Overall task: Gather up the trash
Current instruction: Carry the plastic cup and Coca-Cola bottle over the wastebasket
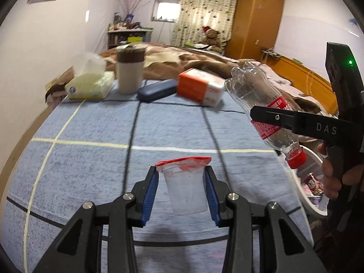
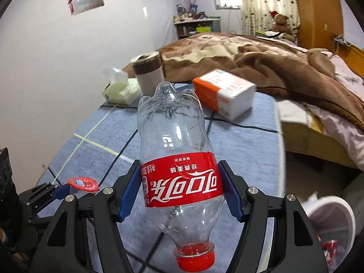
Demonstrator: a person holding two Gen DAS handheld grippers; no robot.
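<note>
While gripped, clear bottle, red label, capped

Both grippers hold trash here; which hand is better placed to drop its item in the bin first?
Right, probably. The right gripper holds the bottle beside the white bin, cap down near its rim. The left gripper holds the cup over the blue cloth, farther off.

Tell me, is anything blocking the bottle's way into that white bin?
Nothing visible. The bottle, clamped in the right gripper, hangs cap-down over the table edge, and the bin sits below and beyond it, trash already inside.
</note>
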